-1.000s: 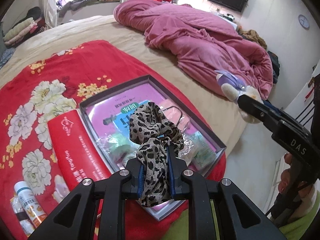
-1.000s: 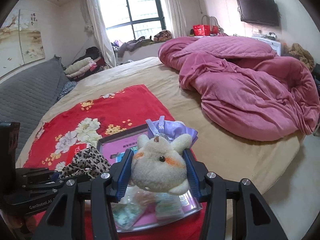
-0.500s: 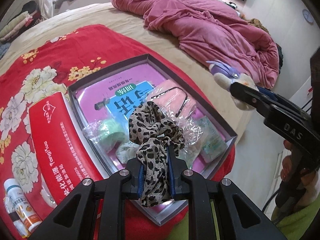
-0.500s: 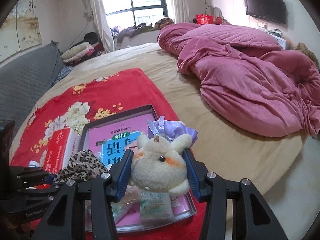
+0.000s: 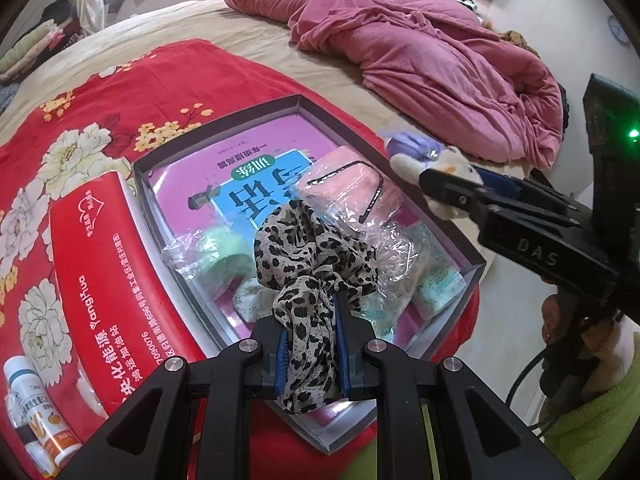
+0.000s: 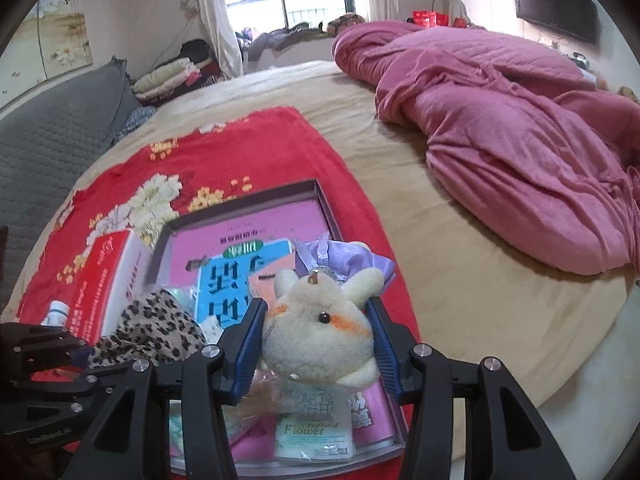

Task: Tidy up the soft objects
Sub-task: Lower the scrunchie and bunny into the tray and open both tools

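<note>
Leopard-print scarf (image 5: pixel 310 264) and plush bunny (image 6: pixel 318 330) — both held above the tray (image 5: pixel 476 258), neither set down.
Left tool (image 5: pixel 310 350) clamps the scarf, right tool (image 6: pixel 316 354) squeezes the bunny (wrapped soft packets already lie inside) — placement remains.

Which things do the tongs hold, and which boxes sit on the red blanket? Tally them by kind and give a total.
Leopard-print cloth, in the left tongs: 1
Plush toy, in the right tongs: 1
Shallow grey box: 1
Red carton: 1
Total: 4
</note>
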`<control>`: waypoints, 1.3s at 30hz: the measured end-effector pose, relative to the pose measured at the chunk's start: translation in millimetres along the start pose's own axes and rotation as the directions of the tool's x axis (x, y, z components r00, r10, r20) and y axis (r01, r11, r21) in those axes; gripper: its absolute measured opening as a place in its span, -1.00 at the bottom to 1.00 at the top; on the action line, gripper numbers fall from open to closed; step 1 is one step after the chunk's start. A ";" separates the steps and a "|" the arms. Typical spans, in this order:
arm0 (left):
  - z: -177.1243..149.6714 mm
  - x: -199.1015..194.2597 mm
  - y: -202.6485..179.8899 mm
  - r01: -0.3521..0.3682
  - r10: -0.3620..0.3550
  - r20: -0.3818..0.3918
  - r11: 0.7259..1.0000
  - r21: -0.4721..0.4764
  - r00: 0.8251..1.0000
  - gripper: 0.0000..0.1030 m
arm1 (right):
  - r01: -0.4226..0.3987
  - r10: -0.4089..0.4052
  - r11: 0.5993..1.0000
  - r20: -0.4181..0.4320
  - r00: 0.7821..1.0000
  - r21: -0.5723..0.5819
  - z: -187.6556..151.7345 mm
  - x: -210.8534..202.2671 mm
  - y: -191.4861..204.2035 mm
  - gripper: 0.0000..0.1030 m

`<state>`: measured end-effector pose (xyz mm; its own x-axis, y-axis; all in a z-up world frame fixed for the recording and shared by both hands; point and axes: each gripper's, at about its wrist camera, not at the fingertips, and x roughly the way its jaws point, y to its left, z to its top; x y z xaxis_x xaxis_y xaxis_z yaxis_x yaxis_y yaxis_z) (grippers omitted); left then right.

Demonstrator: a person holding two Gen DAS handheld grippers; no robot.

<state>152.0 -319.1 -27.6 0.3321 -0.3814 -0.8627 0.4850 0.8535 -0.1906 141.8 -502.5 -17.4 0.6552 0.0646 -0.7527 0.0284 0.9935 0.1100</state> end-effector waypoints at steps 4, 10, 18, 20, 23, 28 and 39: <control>-0.7 1.3 1.4 0.000 0.000 -0.004 1.000 -0.001 1.000 -0.62 | -0.013 0.013 1.000 -0.027 1.000 0.010 -6.4 7.8 -2.5 -0.02; -1.0 2.8 4.1 0.000 0.000 -0.006 1.000 -0.011 1.000 -0.62 | -0.052 0.054 0.998 -0.058 0.997 0.039 -15.4 17.0 -7.5 -0.02; -1.1 1.2 5.5 -0.001 0.001 -0.003 1.000 -0.016 1.000 -0.62 | -0.079 0.084 0.995 -0.095 0.992 0.057 -19.2 26.4 -7.7 0.01; -1.3 1.1 5.5 -0.004 0.004 -0.003 1.000 -0.015 1.000 -0.62 | -0.083 0.089 0.994 -0.097 0.991 0.067 -20.4 26.2 -8.6 0.01; -1.9 1.5 5.5 -0.004 0.004 -0.005 1.000 -0.016 1.000 -0.62 | -0.078 0.085 0.994 -0.092 0.992 0.075 -20.8 22.6 -9.0 0.02; -1.8 1.8 6.1 -0.004 0.004 -0.004 1.000 -0.018 1.000 -0.62 | -0.059 0.065 0.996 -0.090 0.994 0.066 -22.2 16.7 -8.1 0.18; -1.8 -0.8 4.6 0.007 -0.007 -0.007 1.000 -0.014 1.000 -0.47 | -0.035 0.036 0.995 -0.013 0.999 0.089 -21.3 -21.2 -9.7 0.21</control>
<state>152.5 -314.3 -28.6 0.3227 -0.3851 -0.8646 0.4758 0.8557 -0.2036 111.6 -511.5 -16.4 0.6460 0.1014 -0.7566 0.0725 0.9785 0.1930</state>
